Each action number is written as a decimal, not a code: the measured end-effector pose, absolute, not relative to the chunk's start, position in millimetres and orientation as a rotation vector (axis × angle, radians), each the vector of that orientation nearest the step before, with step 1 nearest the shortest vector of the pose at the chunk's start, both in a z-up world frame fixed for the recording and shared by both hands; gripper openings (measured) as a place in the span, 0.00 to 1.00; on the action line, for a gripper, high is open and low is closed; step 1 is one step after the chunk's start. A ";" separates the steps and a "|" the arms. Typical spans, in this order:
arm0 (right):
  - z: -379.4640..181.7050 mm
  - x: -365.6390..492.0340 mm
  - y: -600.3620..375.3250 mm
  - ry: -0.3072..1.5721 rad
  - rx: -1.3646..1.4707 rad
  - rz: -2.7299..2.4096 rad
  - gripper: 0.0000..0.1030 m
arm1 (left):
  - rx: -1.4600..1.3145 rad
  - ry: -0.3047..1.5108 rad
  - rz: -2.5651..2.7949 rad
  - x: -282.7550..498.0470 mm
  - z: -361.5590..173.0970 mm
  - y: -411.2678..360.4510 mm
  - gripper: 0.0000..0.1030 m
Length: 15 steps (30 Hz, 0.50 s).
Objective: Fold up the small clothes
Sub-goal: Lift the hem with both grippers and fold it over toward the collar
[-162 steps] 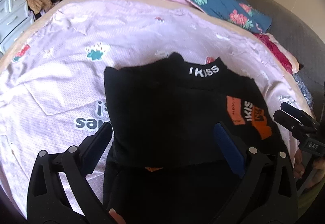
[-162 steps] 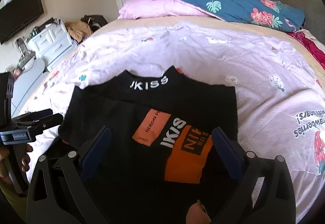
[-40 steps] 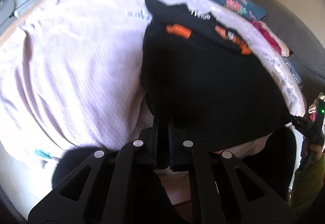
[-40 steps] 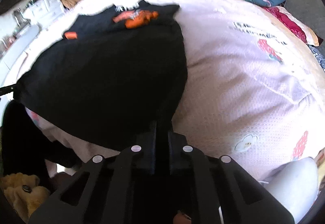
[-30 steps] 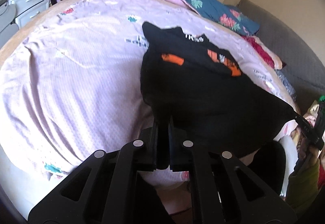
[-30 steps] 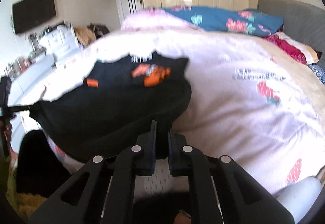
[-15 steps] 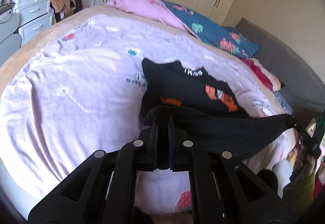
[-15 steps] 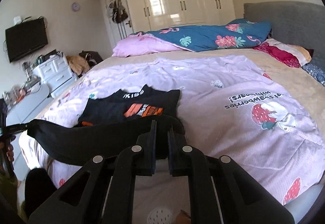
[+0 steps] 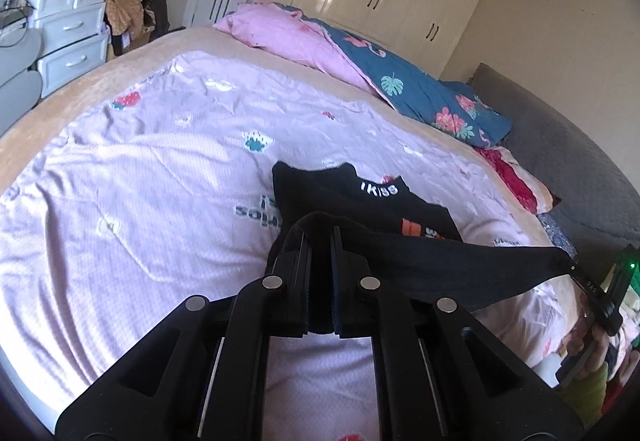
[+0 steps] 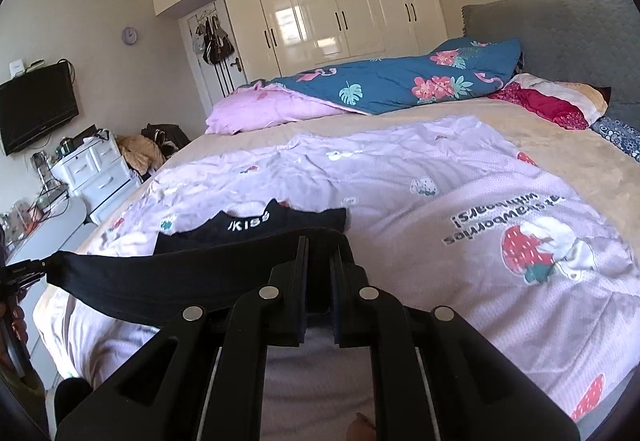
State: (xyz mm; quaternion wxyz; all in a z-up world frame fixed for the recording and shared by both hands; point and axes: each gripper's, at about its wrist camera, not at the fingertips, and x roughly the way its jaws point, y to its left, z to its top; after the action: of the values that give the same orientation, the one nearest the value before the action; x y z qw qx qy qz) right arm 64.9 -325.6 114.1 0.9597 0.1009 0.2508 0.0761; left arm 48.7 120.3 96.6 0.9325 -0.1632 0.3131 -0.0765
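a lilac strawberry-print quilt (image 10: 460,209) covers the bed, a pink and blue duvet (image 10: 384,85) bunched behind it. cream wardrobes (image 10: 340,17) beyond; white drawers (image 9: 68,37) and a tv (image 10: 36,107) at left.

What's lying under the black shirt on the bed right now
The black printed shirt lies on a lilac strawberry-print quilt. Its lifted hem hides most of the orange print and the quilt below.
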 end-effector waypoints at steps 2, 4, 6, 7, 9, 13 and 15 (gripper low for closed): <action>116.3 74.9 -324.2 0.506 0.205 0.148 0.08 | -0.335 0.636 -0.151 56.0 98.9 120.0 0.02; 118.0 83.3 -324.3 0.505 0.207 0.146 0.08 | -0.354 0.634 -0.144 65.6 100.1 121.1 0.02; 120.2 96.4 -325.1 0.502 0.222 0.139 0.08 | -0.373 0.630 -0.142 73.8 100.9 123.0 0.02; 121.0 100.6 -325.7 0.502 0.227 0.138 0.08 | -0.382 0.626 -0.139 78.5 101.0 123.9 0.02; 122.5 113.4 -324.6 0.505 0.237 0.130 0.08 | -0.387 0.622 -0.133 86.9 101.3 125.0 0.02; 125.2 136.8 -318.4 0.503 0.219 0.104 0.08 | -0.406 0.623 -0.114 107.2 100.4 127.2 0.02; 125.4 147.3 -317.1 0.504 0.227 0.093 0.08 | -0.427 0.625 -0.107 116.4 97.9 129.3 0.02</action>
State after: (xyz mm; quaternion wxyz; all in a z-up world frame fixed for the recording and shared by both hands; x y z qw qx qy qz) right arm 147.3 -317.1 125.4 0.9609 0.1120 0.2489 0.0460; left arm 116.4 129.3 97.9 0.9278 -0.2085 0.3051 -0.0521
